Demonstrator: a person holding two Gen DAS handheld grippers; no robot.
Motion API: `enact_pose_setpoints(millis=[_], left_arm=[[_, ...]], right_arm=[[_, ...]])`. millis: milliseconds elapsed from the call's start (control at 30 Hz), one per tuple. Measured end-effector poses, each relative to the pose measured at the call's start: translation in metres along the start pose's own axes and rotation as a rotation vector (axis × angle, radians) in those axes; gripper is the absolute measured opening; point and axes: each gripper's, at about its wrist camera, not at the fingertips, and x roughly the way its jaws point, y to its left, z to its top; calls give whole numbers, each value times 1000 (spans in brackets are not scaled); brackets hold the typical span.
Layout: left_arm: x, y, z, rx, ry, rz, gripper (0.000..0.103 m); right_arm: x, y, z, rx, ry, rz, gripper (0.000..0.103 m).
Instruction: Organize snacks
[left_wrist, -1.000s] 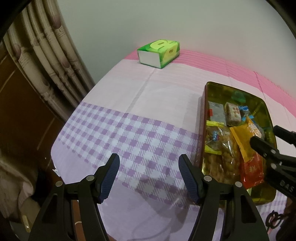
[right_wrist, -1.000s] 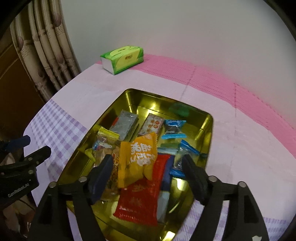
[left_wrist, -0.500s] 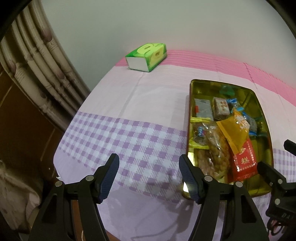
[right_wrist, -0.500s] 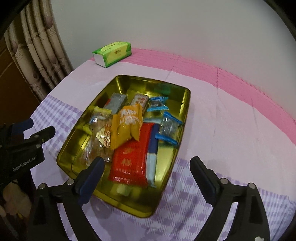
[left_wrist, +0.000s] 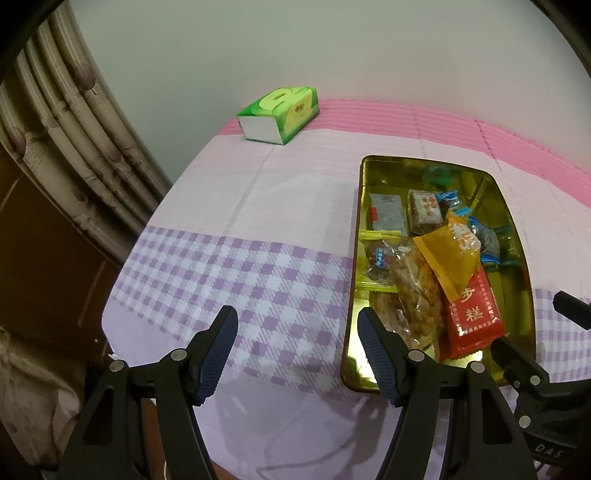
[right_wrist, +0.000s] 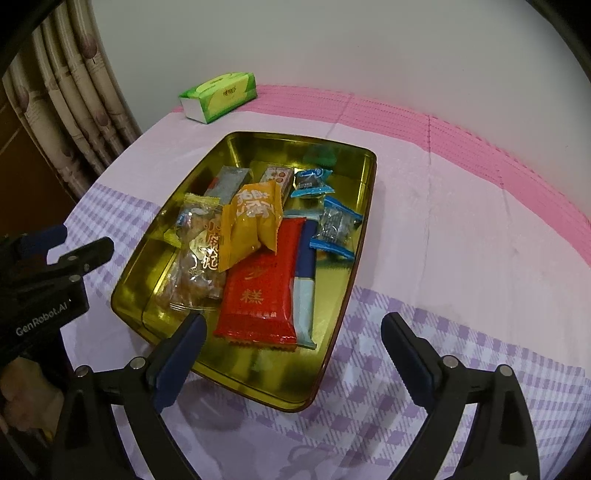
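Note:
A gold metal tray (right_wrist: 364, 173) (left_wrist: 511, 206) sits on the table and holds several wrapped snacks. Among them are a red packet (right_wrist: 262, 291) (left_wrist: 474, 317), an orange-yellow packet (right_wrist: 251, 221) (left_wrist: 448, 251), a clear bag of brown snacks (right_wrist: 195, 266) (left_wrist: 410, 288) and small blue-edged sweets (right_wrist: 336, 225). My left gripper (left_wrist: 297, 354) is open and empty, above the checked cloth left of the tray. My right gripper (right_wrist: 295, 354) is open wide and empty, above the tray's near edge.
A green tissue box (left_wrist: 280, 114) (right_wrist: 219, 96) stands at the far left by the white wall. The table has a pink, lilac and purple-checked cloth (left_wrist: 236, 273). Curtains (left_wrist: 70, 144) and a brown panel lie beyond the left table edge.
Both grippers have pulled back and up from the tray, which now looks smaller and farther. The right gripper's jaws have spread wider. The snacks have not moved.

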Motion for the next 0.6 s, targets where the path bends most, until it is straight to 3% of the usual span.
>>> enact_pose_setpoints(millis=[600], left_arm=[[-1, -5, 0, 12, 4, -9, 68]], right_arm=[[4, 2, -1, -13, 18, 5, 94]])
